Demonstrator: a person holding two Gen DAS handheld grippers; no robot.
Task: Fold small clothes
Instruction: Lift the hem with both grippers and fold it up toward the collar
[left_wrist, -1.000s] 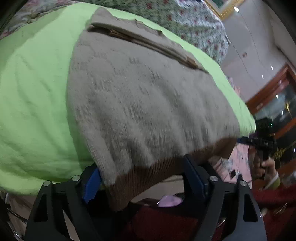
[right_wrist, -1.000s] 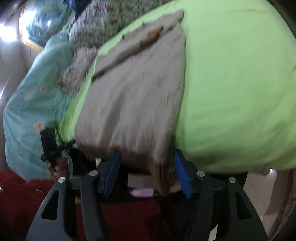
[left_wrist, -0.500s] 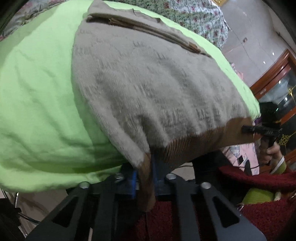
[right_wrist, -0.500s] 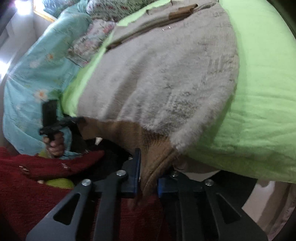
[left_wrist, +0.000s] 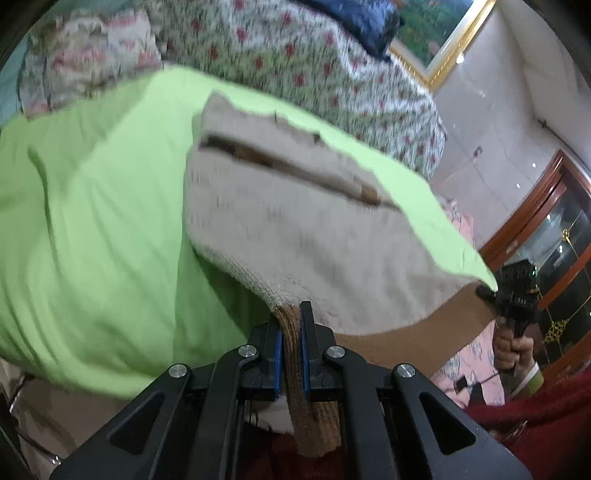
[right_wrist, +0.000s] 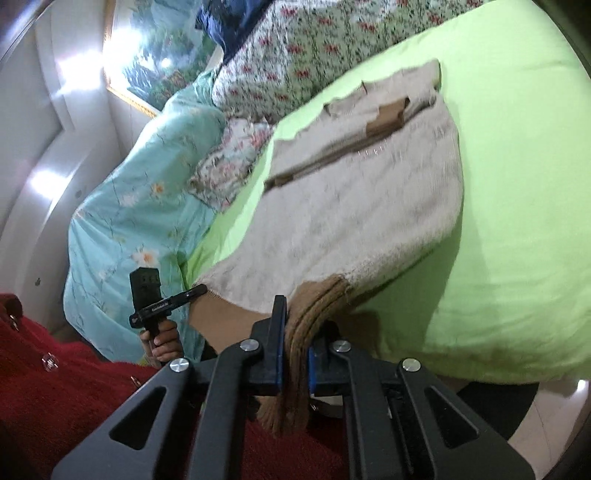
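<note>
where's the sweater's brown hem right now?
The brown hem hangs off the near edge of the green sheet, one corner pinched in the left claw and the other in the right claw.

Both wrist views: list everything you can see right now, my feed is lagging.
sweater: one, beige with brown ribbed hem, spread on the green cover.
green cover: one, lime, under the sweater.
floral quilt: one, red-flowered, behind the cover.
aqua quilt: one, flowered, beside the cover.
framed picture: one, gold-edged, on the wall.
red garment: one, near foreground.
wooden cabinet: one, reddish, far side.
left tool: black, blue pads, shut on hem.
right tool: same, shut on hem.
</note>
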